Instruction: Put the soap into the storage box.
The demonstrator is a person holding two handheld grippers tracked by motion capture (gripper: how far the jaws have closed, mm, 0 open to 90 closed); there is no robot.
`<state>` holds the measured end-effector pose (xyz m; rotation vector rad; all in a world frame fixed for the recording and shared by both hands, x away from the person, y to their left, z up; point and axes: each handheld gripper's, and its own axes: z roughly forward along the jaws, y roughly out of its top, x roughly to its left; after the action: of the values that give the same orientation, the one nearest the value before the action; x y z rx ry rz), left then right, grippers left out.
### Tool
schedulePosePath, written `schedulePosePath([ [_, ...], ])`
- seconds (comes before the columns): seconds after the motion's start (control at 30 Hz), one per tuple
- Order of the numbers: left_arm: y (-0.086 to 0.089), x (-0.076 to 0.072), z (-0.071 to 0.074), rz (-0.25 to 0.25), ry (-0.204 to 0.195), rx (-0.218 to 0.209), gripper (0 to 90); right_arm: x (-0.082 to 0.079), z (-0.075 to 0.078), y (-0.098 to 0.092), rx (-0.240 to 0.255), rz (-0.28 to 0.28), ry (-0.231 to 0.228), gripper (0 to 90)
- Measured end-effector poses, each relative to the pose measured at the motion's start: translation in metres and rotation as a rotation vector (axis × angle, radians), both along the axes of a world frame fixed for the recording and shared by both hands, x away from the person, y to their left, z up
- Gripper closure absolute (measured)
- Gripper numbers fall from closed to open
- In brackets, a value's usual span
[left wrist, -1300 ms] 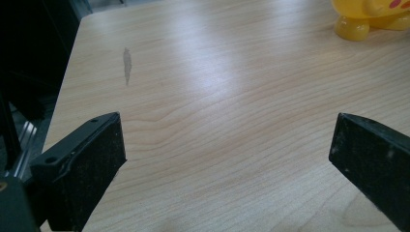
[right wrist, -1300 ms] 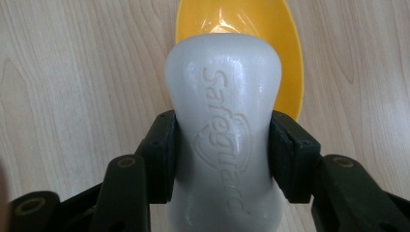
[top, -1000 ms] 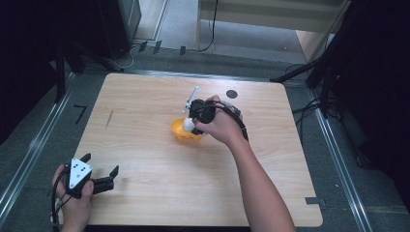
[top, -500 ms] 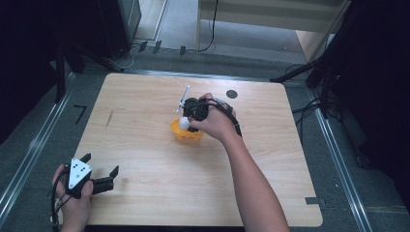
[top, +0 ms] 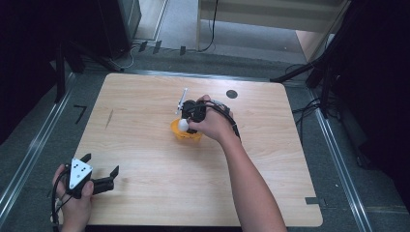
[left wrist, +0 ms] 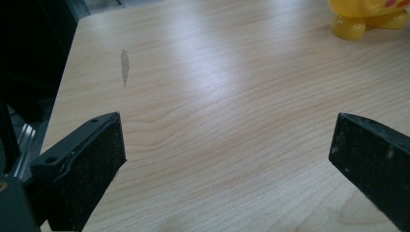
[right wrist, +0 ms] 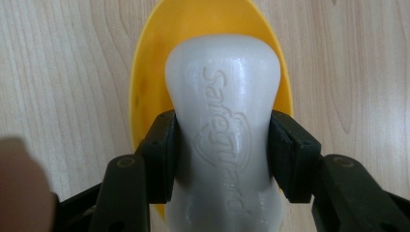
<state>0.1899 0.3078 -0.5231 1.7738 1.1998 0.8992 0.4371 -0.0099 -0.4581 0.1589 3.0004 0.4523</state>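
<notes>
— What's changed since a second ago?

— The right gripper [top: 186,120] has drifted a little left and lower over the yellow dish [top: 186,133], carrying the white soap bar [right wrist: 225,140] with it. The left gripper [top: 99,179] has stayed put at the near left corner of the table [top: 270,193].

— How's the right hand set?

— Its forearm reaches in from the near edge towards the middle of the table, wrist bent, gripper pointing down. The jaws are clamped on the soap's narrow waist, one pad on each side; the soap hangs right above the dish.

— And the left?

— It rests low by the table edge, jaws spread wide with nothing between them, facing the dish's yellow foot [left wrist: 349,26] far off.
</notes>
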Motion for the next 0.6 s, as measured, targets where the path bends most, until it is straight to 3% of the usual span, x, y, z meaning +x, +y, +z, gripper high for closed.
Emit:
schedulePosePath([
  [0.23, 0.0, 0.0, 0.0, -0.002, 0.001, -0.002, 0.0, 0.001, -0.006, 0.002, 0.0, -0.008, -0.002, 48.0],
  [0.37, 0.0, 0.0, 0.0, -0.003, 0.001, -0.001, 0.0, 0.001, 0.001, -0.001, 0.032, -0.025, -0.009, 40.5],
  [0.6, 0.0, 0.0, 0.0, -0.005, 0.004, 0.003, 0.0, -0.001, 0.009, -0.012, 0.061, -0.051, -0.011, 39.3],
])
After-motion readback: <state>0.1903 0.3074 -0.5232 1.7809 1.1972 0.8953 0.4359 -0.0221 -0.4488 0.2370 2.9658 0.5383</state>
